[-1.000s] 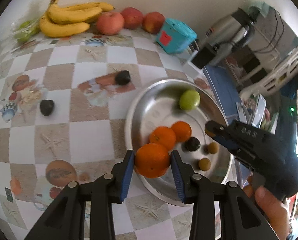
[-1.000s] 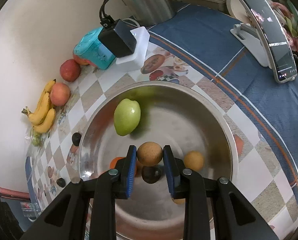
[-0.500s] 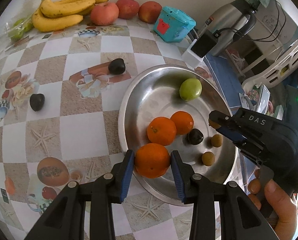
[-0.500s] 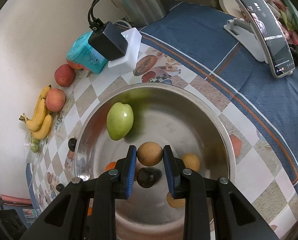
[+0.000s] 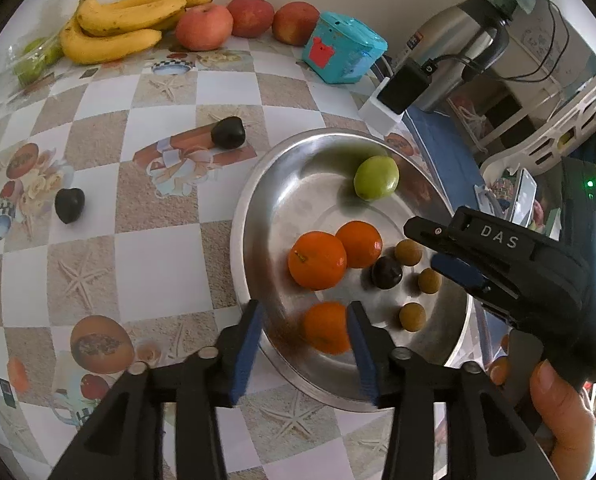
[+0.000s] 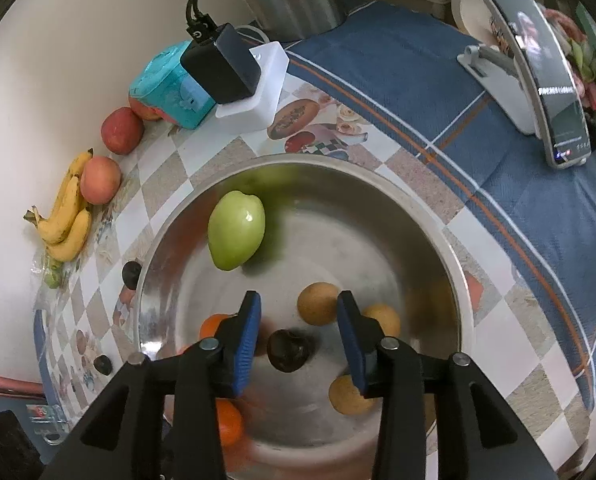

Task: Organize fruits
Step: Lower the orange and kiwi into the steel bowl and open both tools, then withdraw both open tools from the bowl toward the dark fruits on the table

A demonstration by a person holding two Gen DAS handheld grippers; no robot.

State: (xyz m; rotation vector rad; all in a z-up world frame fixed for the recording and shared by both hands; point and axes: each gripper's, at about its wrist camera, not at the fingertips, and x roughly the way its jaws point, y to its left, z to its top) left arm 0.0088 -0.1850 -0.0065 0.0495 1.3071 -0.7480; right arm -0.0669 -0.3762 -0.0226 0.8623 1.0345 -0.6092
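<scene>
Left gripper (image 5: 303,338): tilted steeply down, jaws just opened, orange (image 5: 326,327) loose between them at bowl's (image 5: 258,184) 6 o'clock rim. Right gripper (image 6: 298,334): steep too, jaws just opened, brown fruit (image 6: 318,304) free on bowl floor

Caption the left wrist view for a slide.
Left claw open over a just-released orange in the steel bowl.

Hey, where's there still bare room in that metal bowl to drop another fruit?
Free: the bowl's far-left floor, between the rim, the green fruit and the oranges. Crowded: the near-right part, where oranges, a dark plum and small brown fruits cluster under both grippers.
</scene>
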